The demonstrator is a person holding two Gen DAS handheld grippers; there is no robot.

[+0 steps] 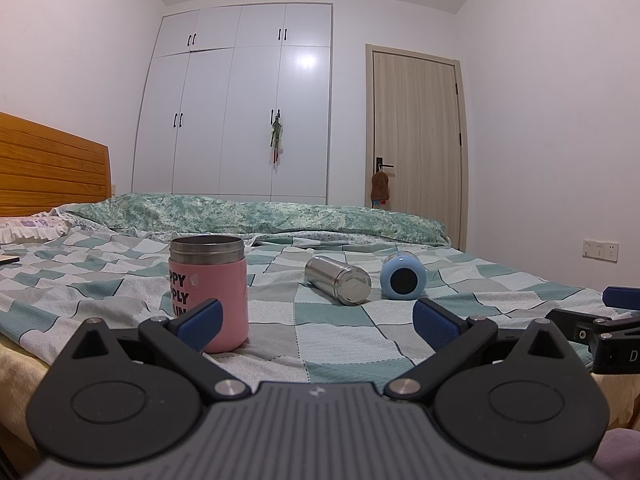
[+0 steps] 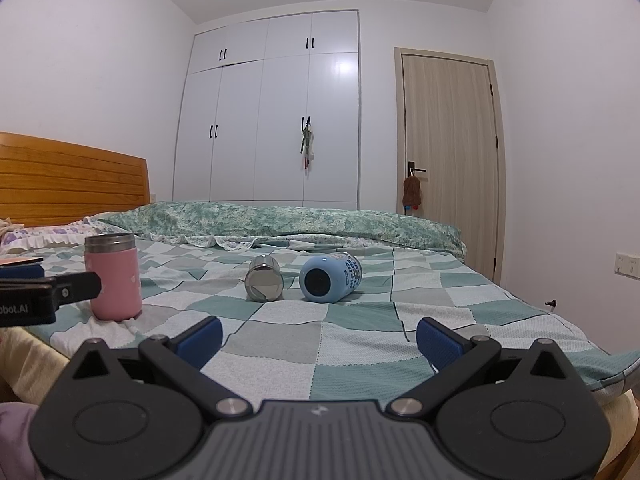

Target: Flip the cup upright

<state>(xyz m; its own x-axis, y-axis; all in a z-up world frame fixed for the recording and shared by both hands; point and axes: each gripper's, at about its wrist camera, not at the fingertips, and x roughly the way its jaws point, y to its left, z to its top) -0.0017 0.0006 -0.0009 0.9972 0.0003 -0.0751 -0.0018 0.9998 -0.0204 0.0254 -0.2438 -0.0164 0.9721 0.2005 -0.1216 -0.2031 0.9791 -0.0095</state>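
Observation:
A pink cup [image 1: 214, 292] with a steel rim stands upright on the checked bedspread; it also shows in the right wrist view [image 2: 114, 278]. A steel cup [image 1: 338, 280] lies on its side mid-bed, seen too in the right wrist view [image 2: 264, 278]. A light blue cup [image 1: 402, 276] lies on its side beside it, also in the right wrist view [image 2: 330, 278]. My left gripper [image 1: 316, 326] is open and empty, its left finger just in front of the pink cup. My right gripper [image 2: 318, 342] is open and empty, short of the lying cups.
The bed's checked sheet [image 1: 340, 340] has a rolled green quilt [image 1: 260, 216] at the back. A wooden headboard [image 1: 48, 164] is at left, a wardrobe [image 1: 240, 100] and a door [image 1: 416, 132] behind. The right gripper's body shows at the right edge of the left wrist view [image 1: 600, 332].

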